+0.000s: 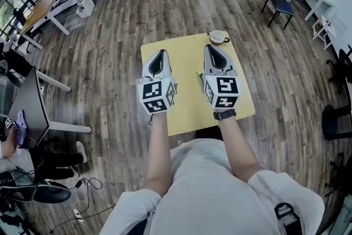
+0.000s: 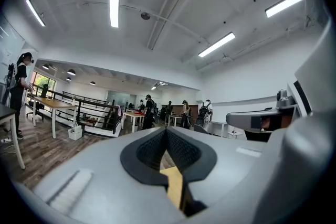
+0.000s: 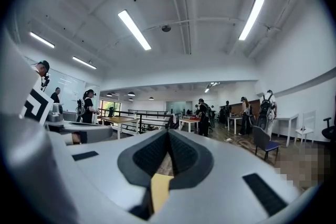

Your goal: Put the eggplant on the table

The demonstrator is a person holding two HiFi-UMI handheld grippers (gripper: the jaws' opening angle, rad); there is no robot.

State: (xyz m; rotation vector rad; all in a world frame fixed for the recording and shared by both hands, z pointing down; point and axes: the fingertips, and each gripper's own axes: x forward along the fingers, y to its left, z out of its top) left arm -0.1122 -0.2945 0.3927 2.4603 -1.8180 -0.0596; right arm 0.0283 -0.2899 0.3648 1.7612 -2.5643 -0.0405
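The eggplant, the task's object, appears in none of the three views. No purple body lies on the bare parts of the yellow table (image 1: pixel 187 113), and neither gripper view shows anything between its jaws. Only a thin green sliver (image 1: pixel 199 75) shows at the left edge of the right gripper (image 1: pixel 210 48), near centre frame. It is too small to identify, so the eggplant may be hidden beneath the grippers or lie off the table. The right gripper is clenched on nothing: its dark ribbed pads meet at the tips, and only the table top shows through the gap below them. The left gripper (image 1: pixel 161 53), left of centre, is likewise closed and empty. Both are held side by side above the table, level, pointing toward the top of the frame. The right one is nearer to a small white dish (image 1: pixel 218 37) at the table's upper right corner. Because the eggplant's position and long axis cannot be read, which hand is nearer cannot be settled. As a judgement, the coming move calls first for locating it; the placing has either not begun or is already finished. Writing: each marker cube (image 1: pixel 157 96) bears black-and-white square patterns only, no letters. The dark wristband (image 1: pixel 224 114) on the right wrist shows no readable brand, and no label is legible elsewhere.
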